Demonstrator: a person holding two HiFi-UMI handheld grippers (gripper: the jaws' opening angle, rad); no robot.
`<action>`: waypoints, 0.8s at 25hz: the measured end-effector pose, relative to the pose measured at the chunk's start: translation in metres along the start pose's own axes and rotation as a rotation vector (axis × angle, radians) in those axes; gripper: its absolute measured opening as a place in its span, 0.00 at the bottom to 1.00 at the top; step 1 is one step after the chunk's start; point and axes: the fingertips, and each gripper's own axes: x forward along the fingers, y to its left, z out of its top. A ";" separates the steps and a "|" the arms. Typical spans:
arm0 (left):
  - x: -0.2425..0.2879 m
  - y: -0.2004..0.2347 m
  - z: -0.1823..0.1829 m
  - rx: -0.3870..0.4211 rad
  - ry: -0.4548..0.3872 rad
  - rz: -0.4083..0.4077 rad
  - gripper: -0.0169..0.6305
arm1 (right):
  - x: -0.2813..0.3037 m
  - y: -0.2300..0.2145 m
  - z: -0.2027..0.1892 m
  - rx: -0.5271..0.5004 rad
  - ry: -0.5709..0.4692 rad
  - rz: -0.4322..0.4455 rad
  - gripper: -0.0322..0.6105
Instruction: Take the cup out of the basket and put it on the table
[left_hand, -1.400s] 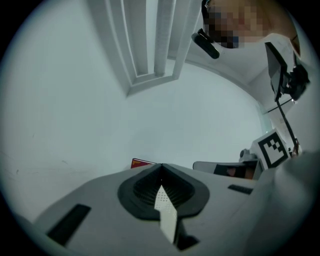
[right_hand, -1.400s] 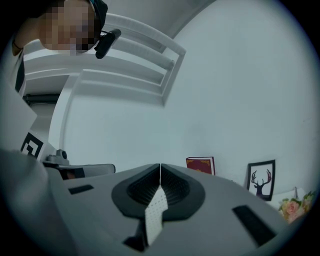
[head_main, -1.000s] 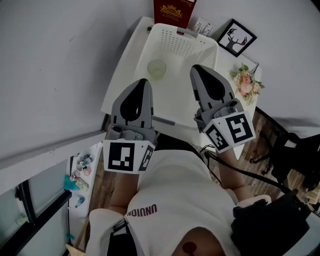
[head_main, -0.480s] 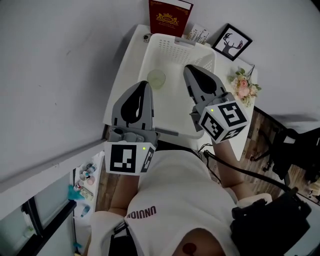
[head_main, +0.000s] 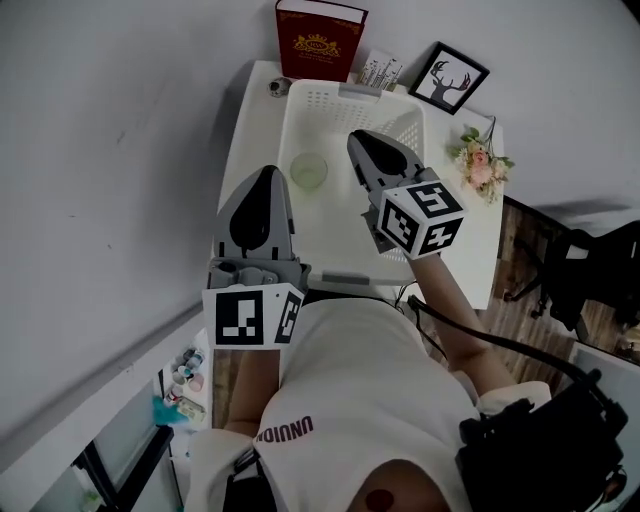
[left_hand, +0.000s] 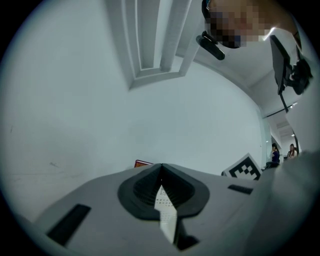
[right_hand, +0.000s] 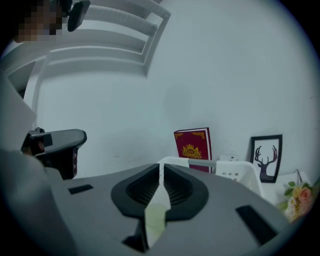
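Note:
A pale green cup (head_main: 309, 170) stands upright inside the white basket (head_main: 290, 120), near its left wall, on the white table (head_main: 470, 230). My right gripper (head_main: 358, 138) hovers above the basket's middle, to the right of the cup and clear of it. Its jaws are just opening, still almost together, with nothing between them. Through their slit in the right gripper view (right_hand: 160, 167) a greenish patch of the cup (right_hand: 155, 220) shows. My left gripper (head_main: 268, 172) is shut and empty, held over the table's near left edge, outside the basket.
A red book (head_main: 320, 40) stands against the wall behind the basket. A framed deer picture (head_main: 449, 77) and a small bouquet (head_main: 478, 163) are at the table's right. Bare tabletop lies right of the basket. Wooden floor and dark equipment lie at the right.
The right gripper has moved forward and left over the basket, closer to the cup. The left gripper has dropped back slightly toward the person. The cup has not moved.

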 end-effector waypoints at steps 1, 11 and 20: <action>0.001 0.003 -0.001 -0.003 0.004 0.000 0.05 | 0.004 -0.002 -0.004 0.007 0.012 -0.010 0.09; 0.006 0.023 -0.013 -0.062 0.026 -0.019 0.05 | 0.038 -0.011 -0.047 0.033 0.182 -0.036 0.22; 0.017 0.024 -0.028 -0.068 0.070 -0.042 0.05 | 0.061 -0.014 -0.082 0.020 0.324 -0.034 0.26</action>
